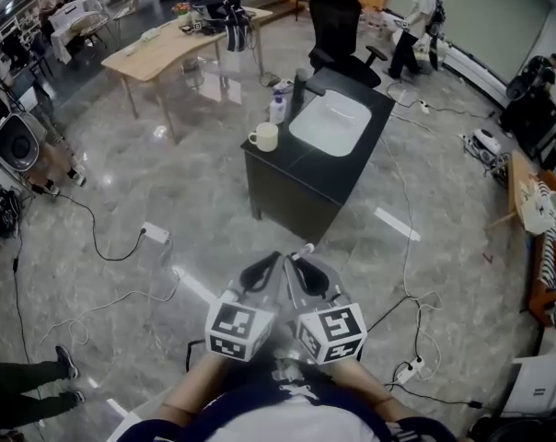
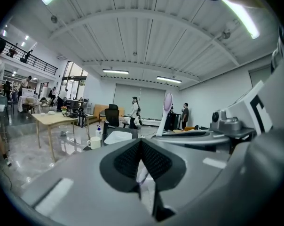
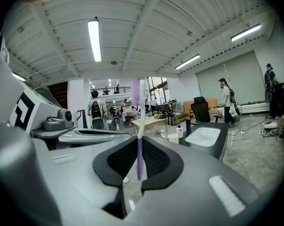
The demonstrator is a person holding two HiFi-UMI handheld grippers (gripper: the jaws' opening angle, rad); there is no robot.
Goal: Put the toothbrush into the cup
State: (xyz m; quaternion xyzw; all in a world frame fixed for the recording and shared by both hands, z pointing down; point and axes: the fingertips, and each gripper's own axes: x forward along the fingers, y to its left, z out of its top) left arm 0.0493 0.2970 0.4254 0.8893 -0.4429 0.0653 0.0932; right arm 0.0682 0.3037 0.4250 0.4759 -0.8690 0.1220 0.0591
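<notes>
My right gripper [image 3: 138, 150] is shut on a purple-and-white toothbrush [image 3: 140, 121], which stands upright between the pads with its head on top. In the head view the right gripper [image 1: 299, 265] has the brush tip [image 1: 306, 249] poking out. My left gripper [image 1: 262, 270] is right beside it, shut [image 2: 141, 147] with nothing in it. Both are held close to my body, far from the cup. The cream cup [image 1: 264, 136] stands on the near left corner of a black counter [image 1: 296, 168], and shows small in the gripper views [image 2: 94, 142] [image 3: 173, 138].
The counter holds a white sink [image 1: 331, 122] and a soap bottle [image 1: 278, 107]. Behind it are a black office chair [image 1: 338, 26] and a wooden table [image 1: 167, 49]. Cables and a power strip [image 1: 155, 234] lie on the grey floor. A person [image 1: 416, 21] stands far back.
</notes>
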